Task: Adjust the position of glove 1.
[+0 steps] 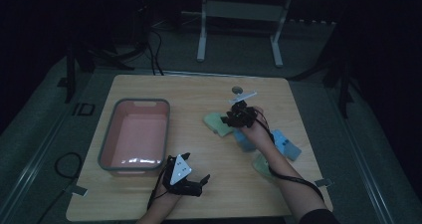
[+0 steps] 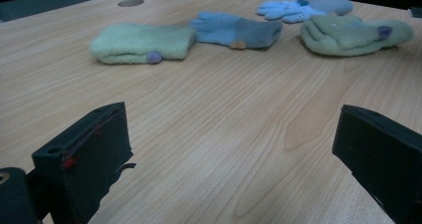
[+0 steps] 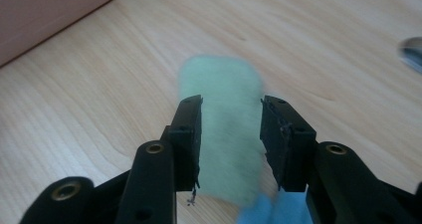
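**Hidden, cropped, blurred**

In the right gripper view: pale green glove [image 3: 221, 129] blurred, near end behind the jaws; blue glove [image 3: 271, 211] cut by the bottom edge; pink bin [image 3: 45, 15] cropped at the top-left corner; grey object [image 3: 412, 52] cut by the right edge, too blurred to identify. In the high view: second green glove [image 1: 262, 164] partly under the right forearm; room beyond the table [image 1: 149, 204] too dark to read. In the left gripper view: jaws cropped at the bottom.

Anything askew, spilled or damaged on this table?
Nothing stands out. Four gloves lie loose on the table, the pink bin sits upright, and the right tongs straddle a green glove. The room is dim.
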Tool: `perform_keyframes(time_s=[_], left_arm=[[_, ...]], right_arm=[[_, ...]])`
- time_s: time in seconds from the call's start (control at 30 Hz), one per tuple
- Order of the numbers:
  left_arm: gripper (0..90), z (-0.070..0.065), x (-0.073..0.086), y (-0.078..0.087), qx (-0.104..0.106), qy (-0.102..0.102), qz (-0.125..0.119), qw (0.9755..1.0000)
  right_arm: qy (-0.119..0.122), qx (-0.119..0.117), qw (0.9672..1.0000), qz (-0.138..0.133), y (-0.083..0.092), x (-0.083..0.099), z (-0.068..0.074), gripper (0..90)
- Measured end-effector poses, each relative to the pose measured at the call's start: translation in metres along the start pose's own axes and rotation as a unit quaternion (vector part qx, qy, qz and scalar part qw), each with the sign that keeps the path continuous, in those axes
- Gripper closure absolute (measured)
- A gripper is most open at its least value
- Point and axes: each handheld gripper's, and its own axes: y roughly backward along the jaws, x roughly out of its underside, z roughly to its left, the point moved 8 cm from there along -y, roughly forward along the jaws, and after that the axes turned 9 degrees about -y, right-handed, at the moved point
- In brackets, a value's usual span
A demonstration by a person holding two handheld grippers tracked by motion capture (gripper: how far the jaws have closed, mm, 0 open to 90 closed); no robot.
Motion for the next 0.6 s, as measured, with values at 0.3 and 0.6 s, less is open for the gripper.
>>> perform_keyframes(time_s=[0.3,0.6], left_arm=[[2.2,0.0,0.0,0.0,0.001,0.001,0.0,1.0],[2.2,0.0,0.0,0.0,0.001,0.0,0.0,1.0]], right_arm=[[0.034,0.004,0.9991,0.026,-0.032,0.005,-0.001,59.4],[0.042,-0.017,0.9976,0.051,-0.057,0.017,-0.002,61.9]])
